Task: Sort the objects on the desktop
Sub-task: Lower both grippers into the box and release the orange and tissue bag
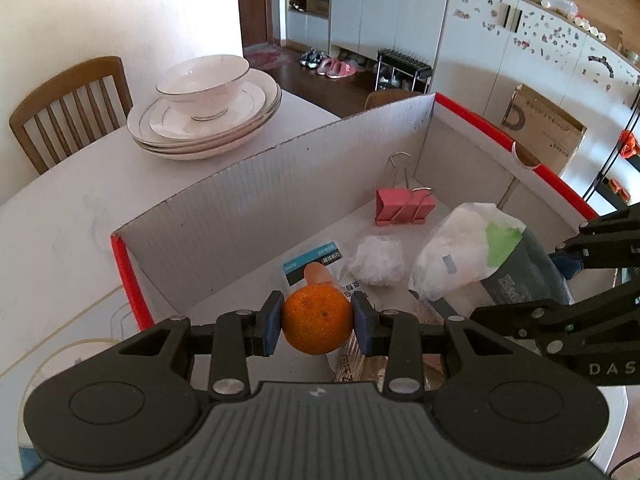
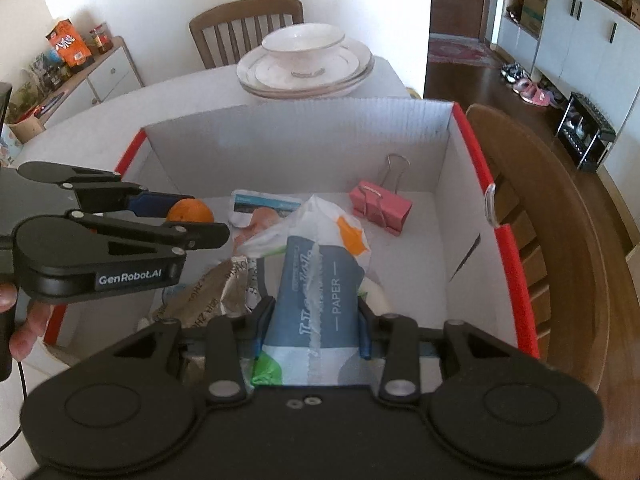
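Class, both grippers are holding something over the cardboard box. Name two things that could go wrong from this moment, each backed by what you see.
1. The left gripper pinches the round orange only at its sides; it might slip out and roll.
2. The right gripper holds a soft tissue pack above crumpled wrappers in the box; dropped there, it may land on that clutter.

A box (image 2: pixel 460 184) stands on the counter (image 1: pixel 80 208), with stacked plates (image 1: pixel 208 128) behind it at the counter's far edge and a bowl (image 1: pixel 202 82) on them. Inside the box, a binder clip (image 2: pixel 380 204) lies near the far right corner, and a crumpled tissue (image 1: pixel 376 260) before it.
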